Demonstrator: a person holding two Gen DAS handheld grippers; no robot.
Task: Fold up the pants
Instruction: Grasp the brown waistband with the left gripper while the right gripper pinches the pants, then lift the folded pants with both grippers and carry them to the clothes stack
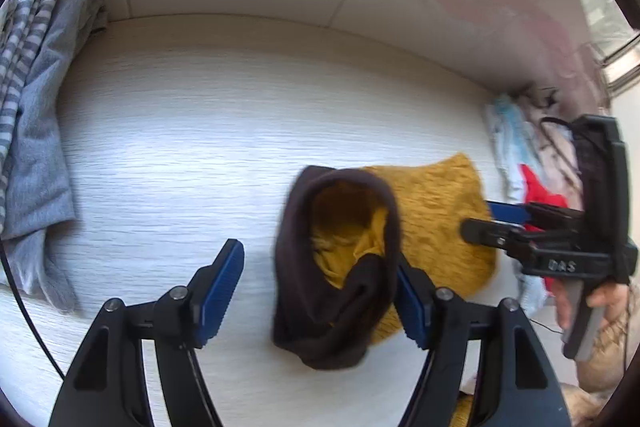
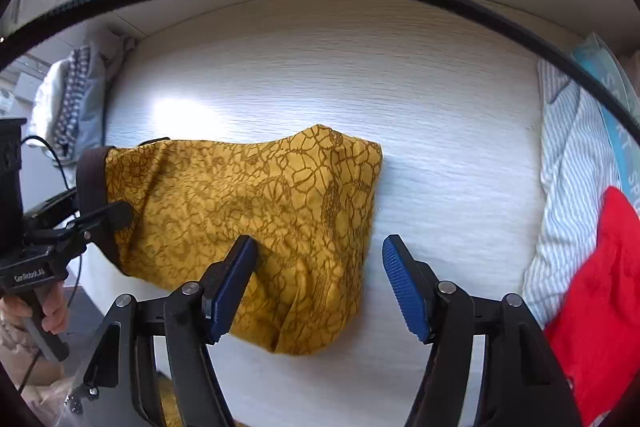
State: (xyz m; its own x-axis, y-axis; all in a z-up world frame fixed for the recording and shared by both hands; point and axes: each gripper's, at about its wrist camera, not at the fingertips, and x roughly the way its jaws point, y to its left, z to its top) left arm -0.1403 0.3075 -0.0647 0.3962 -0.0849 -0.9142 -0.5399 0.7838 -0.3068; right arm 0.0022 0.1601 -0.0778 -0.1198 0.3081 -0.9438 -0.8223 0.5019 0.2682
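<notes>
Folded pants (image 2: 256,211) amid bare table (image 2: 360,75), laundry piles at both ends

The pants (image 2: 248,227) are mustard yellow, printed with a darker brown crackle pattern of veined lines, and their waistband (image 1: 340,267) is dark brown, with plain yellow lining inside. The desk (image 1: 180,147) is pale, whitish wood grain in fine horizontal streaks. Each tool is black with ribbed blue pads (image 2: 404,287). At one side lie a plain grey garment (image 1: 40,147) and a grey-and-white striped one (image 1: 20,39). At the other side are a red cloth (image 2: 600,287) and a white cloth with thin light-blue stripes (image 2: 568,167).
</notes>
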